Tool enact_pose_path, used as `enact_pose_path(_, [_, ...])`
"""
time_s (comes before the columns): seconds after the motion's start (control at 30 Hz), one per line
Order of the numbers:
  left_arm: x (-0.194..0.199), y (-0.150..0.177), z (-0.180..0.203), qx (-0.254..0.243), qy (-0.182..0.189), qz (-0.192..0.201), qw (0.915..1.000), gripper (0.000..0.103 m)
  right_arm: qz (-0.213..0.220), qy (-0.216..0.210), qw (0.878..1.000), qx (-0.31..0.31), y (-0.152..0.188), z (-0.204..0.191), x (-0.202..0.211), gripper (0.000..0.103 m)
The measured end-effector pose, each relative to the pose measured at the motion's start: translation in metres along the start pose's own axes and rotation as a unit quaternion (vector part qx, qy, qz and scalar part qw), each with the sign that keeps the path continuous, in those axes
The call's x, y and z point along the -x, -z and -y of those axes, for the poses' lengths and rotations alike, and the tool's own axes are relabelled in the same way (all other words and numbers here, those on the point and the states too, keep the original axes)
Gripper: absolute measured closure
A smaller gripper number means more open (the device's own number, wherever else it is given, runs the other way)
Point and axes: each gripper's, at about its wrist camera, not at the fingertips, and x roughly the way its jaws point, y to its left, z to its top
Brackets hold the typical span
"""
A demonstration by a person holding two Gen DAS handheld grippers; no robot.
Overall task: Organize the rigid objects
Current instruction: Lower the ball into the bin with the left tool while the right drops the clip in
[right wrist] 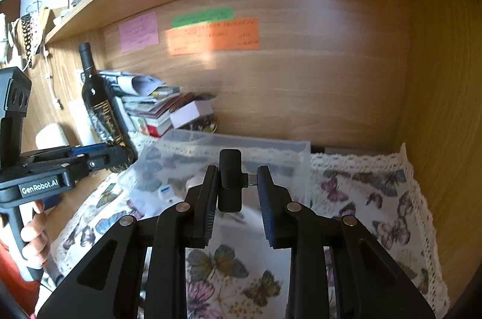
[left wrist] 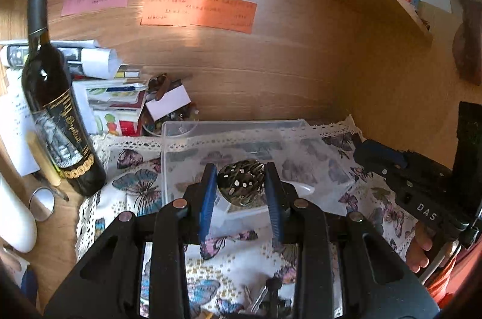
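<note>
left gripper [left wrist: 241, 183] clamps brooch [left wrist: 241, 181] — right gripper [right wrist: 238, 189] clamps adapter [right wrist: 230, 183]

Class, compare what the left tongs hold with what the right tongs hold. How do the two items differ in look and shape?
The ornament in the left tongs is rounded, brassy and pierced with holes; the adapter in the right tongs is a plain matte black block. The ornament fills the gap between the pads; the adapter sits against one pad, only its metal plug reaching the other. Both are small, rigid and held above the clear box.
</note>
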Motion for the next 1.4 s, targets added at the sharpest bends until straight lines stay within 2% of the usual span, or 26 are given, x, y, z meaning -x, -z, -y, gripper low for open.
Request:
enact_pose_path(0.13, [-0.019, -0.005, 0.001, 0.004, -0.002, -0.016, 0.9999, 0.072, -0.006, 0.005, 1.000, -0.005, -0.006, 0.010, -0.012, 0.079])
enact_pose_path(0.47, [-0.082, 0.008, 0.004, -0.005, -0.006, -0.099, 0.9951, 0.072, -0.073, 0.019, 0.997, -0.020, 0.008, 0.028, -0.064, 0.079])
enact_pose_path(0.63, [-0.093, 0.012, 0.008, -0.013, -0.007, -0.109, 0.9940, 0.072, -0.102, 0.018, 0.994, -0.026, 0.018, 0.033, -0.083, 0.079])
enact_pose_path(0.83, [-0.103, 0.014, 0.014, -0.021, -0.013, -0.121, 0.9924, 0.069, -0.115, 0.020, 0.993, -0.011, 0.023, 0.026, -0.089, 0.079])
enact_pose_path(0.97, [-0.093, 0.013, 0.016, -0.023, -0.016, -0.110, 0.9935, 0.060, -0.100, 0.023, 0.995, -0.006, 0.021, 0.024, -0.081, 0.059])
enact_pose_path(1.03, [-0.082, 0.012, 0.017, -0.027, -0.020, -0.096, 0.9948, 0.054, -0.090, 0.023, 0.996, -0.003, 0.018, 0.023, -0.074, 0.058])
enact_pose_path(1.2, [-0.047, 0.011, 0.016, -0.033, -0.032, -0.056, 0.9974, 0.019, -0.064, 0.007, 0.998, 0.000, 0.013, 0.015, -0.049, 0.050])
enact_pose_path(1.3, [-0.028, 0.016, 0.012, -0.038, -0.042, -0.040, 0.9976, 0.009, -0.052, -0.002, 0.999, 0.007, 0.015, 0.007, -0.034, 0.048])
enact_pose_path(1.4, [-0.013, 0.028, 0.006, -0.048, -0.045, -0.043, 0.9970, 0.007, -0.052, -0.013, 0.998, 0.014, 0.021, -0.003, -0.022, 0.048])
